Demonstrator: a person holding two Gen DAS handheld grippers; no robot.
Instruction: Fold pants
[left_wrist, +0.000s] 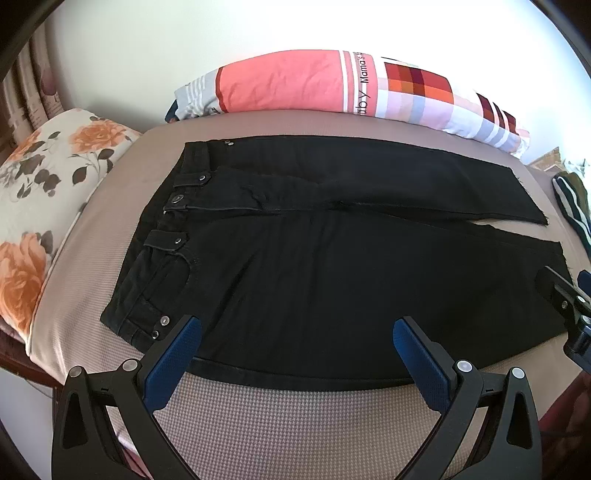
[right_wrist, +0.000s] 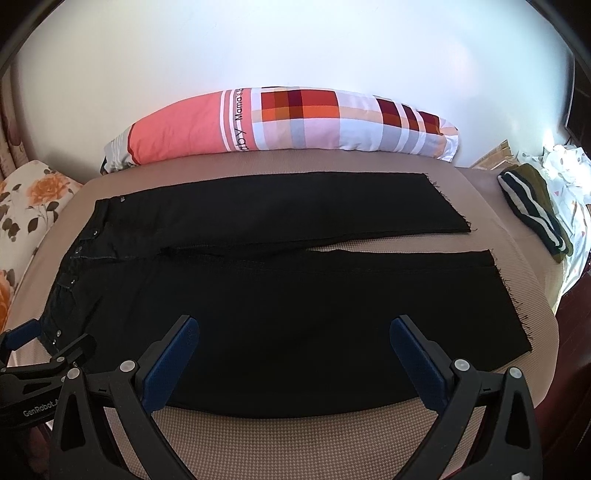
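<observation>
Black pants (left_wrist: 332, 266) spread flat on a bed (left_wrist: 295, 417) covered in beige waffle-weave cloth, waistband to the left, both legs running right with frayed hems, a narrow gap between them near the cuffs. Left gripper (left_wrist: 297, 332) held released, blue-padded fingers wide apart over the near leg's lower edge, clasping nothing; right gripper (right_wrist: 295, 330) likewise spread and empty above the same leg, further toward the hem. Long pillow (right_wrist: 288, 122) in coral and plaid along the white wall behind, lettering "Mama's" and part of "baby" legible on its white band. Floral pillow (left_wrist: 55, 192) with orange roses at the bed's left end, touching neither pants nor gripper. Striped dark-green garment (right_wrist: 535, 210) bunched beyond the cuffs at right, with white patterned fabric (right_wrist: 565, 166) past it, shown fully only by the right wrist camera. "GenRobot" printed on the left gripper's body, readable only in the right wrist view. Waistband rivets and button clear only in the left wrist view.
</observation>
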